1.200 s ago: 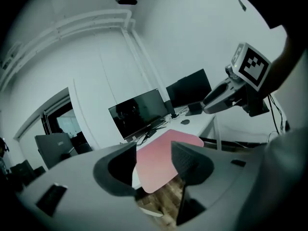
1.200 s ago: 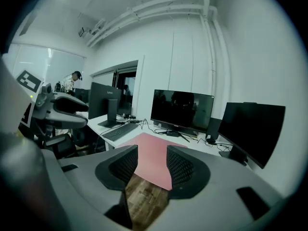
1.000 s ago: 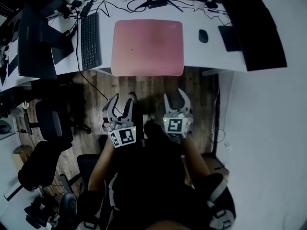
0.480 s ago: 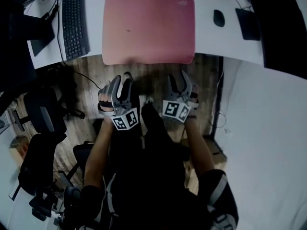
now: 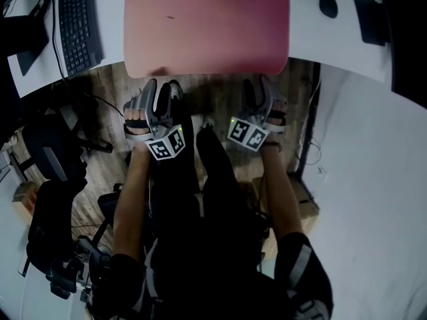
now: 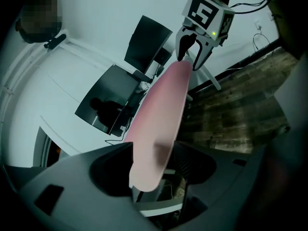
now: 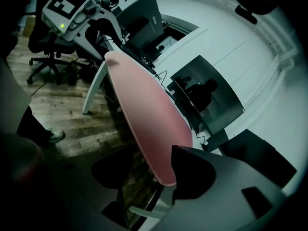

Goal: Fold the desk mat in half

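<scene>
The pink desk mat (image 5: 207, 25) lies flat on the white desk (image 5: 113, 19), its near edge hanging slightly over the desk's front. My left gripper (image 5: 162, 93) is at the mat's near left corner and my right gripper (image 5: 261, 91) at its near right corner, both just below the desk edge. In the left gripper view the mat (image 6: 159, 114) runs between my open jaws (image 6: 154, 170), with the right gripper (image 6: 195, 57) at its far end. The right gripper view shows the mat (image 7: 144, 105) between open jaws (image 7: 154, 174). Both pairs of jaws have just been opening, and no pad presses the mat.
A black keyboard (image 5: 73, 19) lies left of the mat, and a mouse (image 5: 327, 3) and a dark pad (image 5: 370, 12) lie to its right. Monitors (image 6: 110, 105) stand at the desk's back. Office chairs (image 5: 53, 159) stand on the wooden floor at left; a white wall (image 5: 373, 179) is at right.
Both grippers have moved toward the desk's front edge and rolled onto their sides. They now reach the mat's near corners. The mat fills more of the head view.
</scene>
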Demonstrator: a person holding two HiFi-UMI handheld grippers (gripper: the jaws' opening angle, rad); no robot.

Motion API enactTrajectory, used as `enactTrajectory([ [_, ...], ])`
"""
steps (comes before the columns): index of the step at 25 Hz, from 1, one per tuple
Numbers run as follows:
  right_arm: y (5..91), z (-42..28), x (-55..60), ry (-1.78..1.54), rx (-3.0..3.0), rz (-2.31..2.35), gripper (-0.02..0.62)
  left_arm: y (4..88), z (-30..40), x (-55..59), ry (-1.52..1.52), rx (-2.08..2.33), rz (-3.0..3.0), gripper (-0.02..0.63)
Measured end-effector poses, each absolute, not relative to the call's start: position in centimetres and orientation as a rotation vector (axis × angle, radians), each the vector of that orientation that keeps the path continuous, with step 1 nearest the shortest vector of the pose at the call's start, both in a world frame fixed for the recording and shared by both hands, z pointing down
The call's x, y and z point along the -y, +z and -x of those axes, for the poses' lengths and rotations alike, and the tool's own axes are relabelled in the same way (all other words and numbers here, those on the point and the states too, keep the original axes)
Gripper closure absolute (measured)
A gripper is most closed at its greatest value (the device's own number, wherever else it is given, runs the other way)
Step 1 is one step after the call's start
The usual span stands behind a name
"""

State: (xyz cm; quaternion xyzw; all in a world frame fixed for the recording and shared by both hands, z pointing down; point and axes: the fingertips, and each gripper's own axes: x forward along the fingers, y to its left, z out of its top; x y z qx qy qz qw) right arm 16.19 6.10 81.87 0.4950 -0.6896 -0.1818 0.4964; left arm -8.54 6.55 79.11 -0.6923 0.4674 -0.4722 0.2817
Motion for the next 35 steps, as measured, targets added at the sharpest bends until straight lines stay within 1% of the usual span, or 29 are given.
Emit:
enactTrajectory([
  [4,83.9,-16.5,-4.7,-0.525,1.613,-1.174,0.359,81.1,10.0,-4.9,-1.295,-1.279,1.802,0.345],
  [10,84.1,-15.8,-3.5,-0.67,1.572,-1.178,0.354,82.5,10.5,-3.6,-1.322,-1.268,1.742,0.344],
  [15,84.0,-16.0,-3.2,-0.689,1.55,-1.206,0.356,81.9,10.5,-3.0,-1.295,-1.29,1.699,0.345],
  [17,83.9,-16.1,-3.1,-0.685,1.549,-1.213,0.368,81.7,10.3,-2.9,-1.287,-1.277,1.709,0.347],
  [18,83.8,-16.1,-3.1,-0.68,1.55,-1.21,0.409,81.7,10.3,-3.0,-1.288,-1.269,1.717,0.369],
  [22,83.9,-15.9,-3.3,-0.661,1.563,-1.172,0.443,81.8,10.2,-3.5,-1.287,-1.251,1.733,0.446],
  [26,84.0,-15.7,-4.0,-0.658,1.571,-1.135,0.502,81.2,10.0,-4.3,-1.259,-1.257,1.745,0.543],
  [31,83.5,-15.7,-5.0,-0.636,1.591,-1.114,0.553,80.1,10.0,-4.4,-1.266,-1.255,1.774,0.574],
  [35,82.2,-15.7,-6.2,-0.607,1.611,-1.088,0.568,79.4,10.0,-5.0,-1.309,-1.25,1.822,0.578],
])
